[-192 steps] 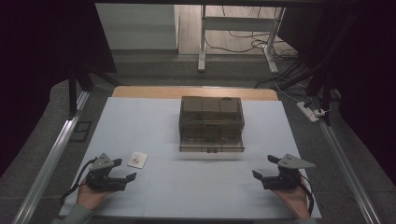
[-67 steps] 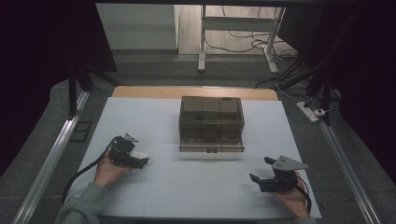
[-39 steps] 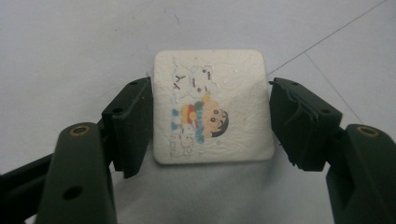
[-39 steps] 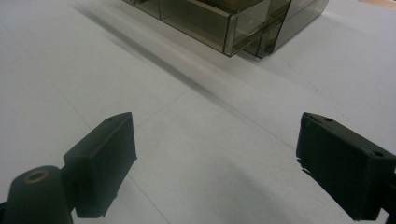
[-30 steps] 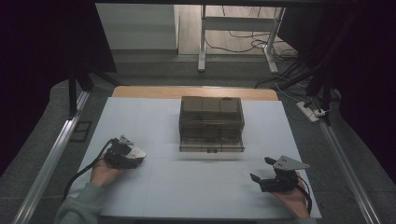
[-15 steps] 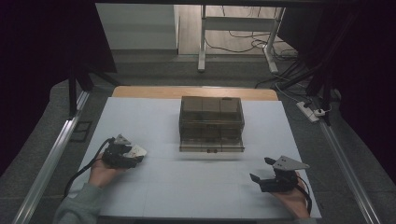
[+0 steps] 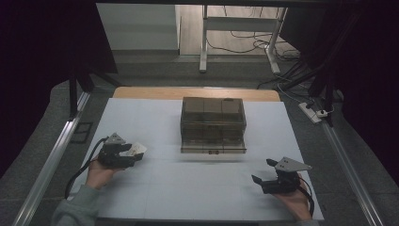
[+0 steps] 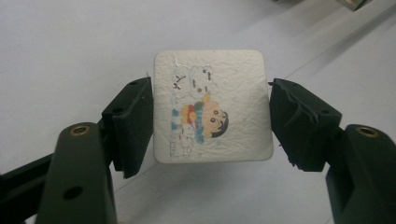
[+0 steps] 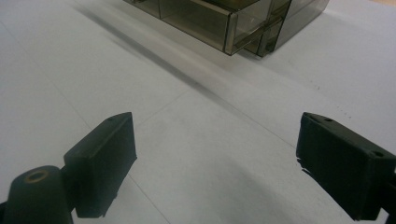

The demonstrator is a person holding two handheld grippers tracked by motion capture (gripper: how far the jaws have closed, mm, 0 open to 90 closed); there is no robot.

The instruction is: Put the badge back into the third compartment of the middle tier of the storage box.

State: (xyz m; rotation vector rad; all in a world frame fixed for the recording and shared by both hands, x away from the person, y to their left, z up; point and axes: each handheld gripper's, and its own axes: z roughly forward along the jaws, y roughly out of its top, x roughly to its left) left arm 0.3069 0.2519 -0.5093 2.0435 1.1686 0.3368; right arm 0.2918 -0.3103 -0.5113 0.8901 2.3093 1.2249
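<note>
Left gripper [image 8: 210, 121] holds a small square card [image 8: 212, 105] with a cartoon print, its fingers [image 8: 133, 123] pinching the two side edges; card lifted clear of the white surface [image 7: 197, 188], printed face towards the gripper's camera. In the high view the card [image 7: 135, 149] sits at the left, well apart from the smoky drawer box [image 7: 213, 123] in the middle. Right gripper [image 9: 215, 163] rests low near the right front, fingers spread wide with nothing between them. Judgement: pick-up done; carrying the card to the box and stowing it looks left to do. One lower drawer appears pulled out a little, though dark plastic makes that hard to confirm. Box contents not readable; card's back hidden
</note>
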